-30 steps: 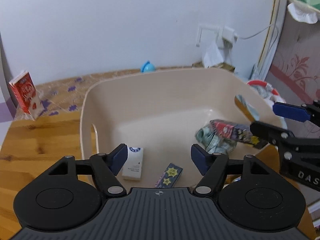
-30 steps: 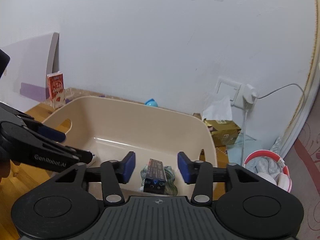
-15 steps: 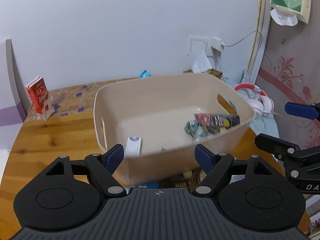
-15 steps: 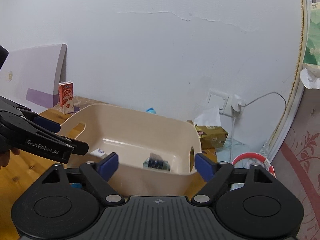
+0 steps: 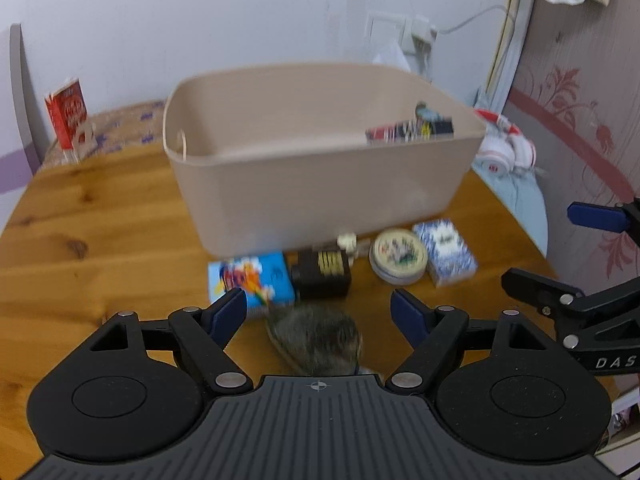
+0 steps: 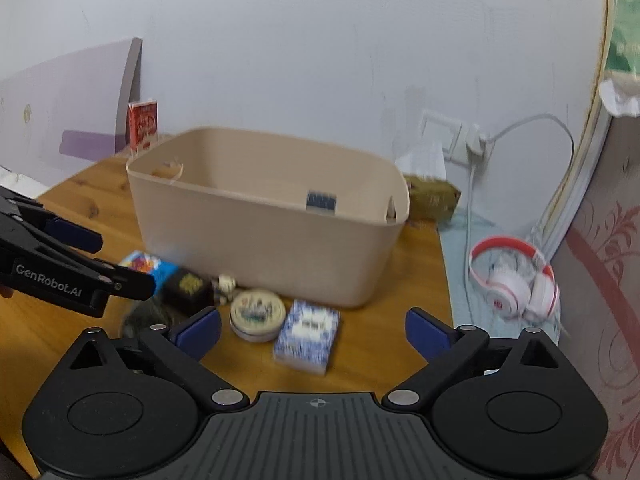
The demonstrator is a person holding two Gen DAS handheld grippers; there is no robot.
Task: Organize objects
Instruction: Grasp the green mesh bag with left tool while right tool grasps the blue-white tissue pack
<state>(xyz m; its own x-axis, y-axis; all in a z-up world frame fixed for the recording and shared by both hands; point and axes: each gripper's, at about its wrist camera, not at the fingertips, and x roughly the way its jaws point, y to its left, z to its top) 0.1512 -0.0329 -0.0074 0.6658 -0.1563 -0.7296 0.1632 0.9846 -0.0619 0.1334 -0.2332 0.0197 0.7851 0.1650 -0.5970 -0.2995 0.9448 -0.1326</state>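
**Q:** Left wrist view: what does it show?

**A:** A beige bin (image 5: 320, 184) on a wooden counter (image 5: 100, 240), a few packets already inside. In front of it lie a blue box (image 5: 250, 278), a dark box (image 5: 322, 274), a round tin (image 5: 398, 256) and a blue-patterned pack (image 5: 446, 252). A blurred grey-brown item (image 5: 316, 340) lies nearest.

**Q:** And the grippers?

**A:** The left gripper (image 5: 320, 312) tilts downward, jaws wide and empty, framing that grey-brown item. The right gripper (image 6: 312, 330) angles down too, empty, its jaws opening above the patterned pack.

**Q:** How should the pickup go?

**A:** Probably centre each item between the pads before closing, keeping neighbours clear.
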